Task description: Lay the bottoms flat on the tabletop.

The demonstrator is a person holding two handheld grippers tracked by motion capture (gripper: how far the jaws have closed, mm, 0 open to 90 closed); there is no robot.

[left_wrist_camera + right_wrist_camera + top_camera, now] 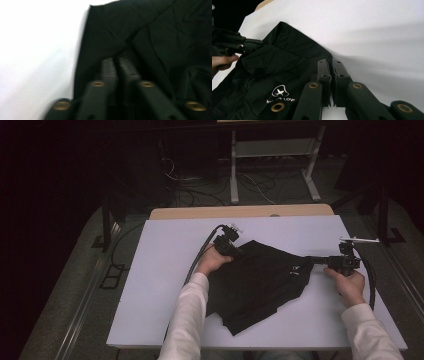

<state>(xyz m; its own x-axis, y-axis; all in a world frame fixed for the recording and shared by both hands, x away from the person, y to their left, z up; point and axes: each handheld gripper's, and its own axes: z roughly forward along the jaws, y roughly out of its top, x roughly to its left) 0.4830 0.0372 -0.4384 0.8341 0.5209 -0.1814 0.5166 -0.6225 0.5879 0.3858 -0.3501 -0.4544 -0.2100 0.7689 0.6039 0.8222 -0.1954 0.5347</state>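
Note:
A black garment (260, 280) lies crumpled in the middle of the white table (160, 270). My left gripper (239, 251) is at its upper left edge, jaws pressed together with fabric bunched at their tips (116, 62). My right gripper (309, 260) pinches the garment's right corner, which is drawn out to a point. In the right gripper view the shut jaws (331, 65) hold the garment's edge (287, 57), and a small white logo (280, 91) shows on the cloth. The left gripper (249, 43) also shows there, at the far left, on the fabric.
Bare white table surface lies left, behind and right of the garment. A wooden tabletop edge (240, 211) sits behind the white board. Beyond it, a white frame (272, 150) and loose cables (200, 195) are on the dark floor.

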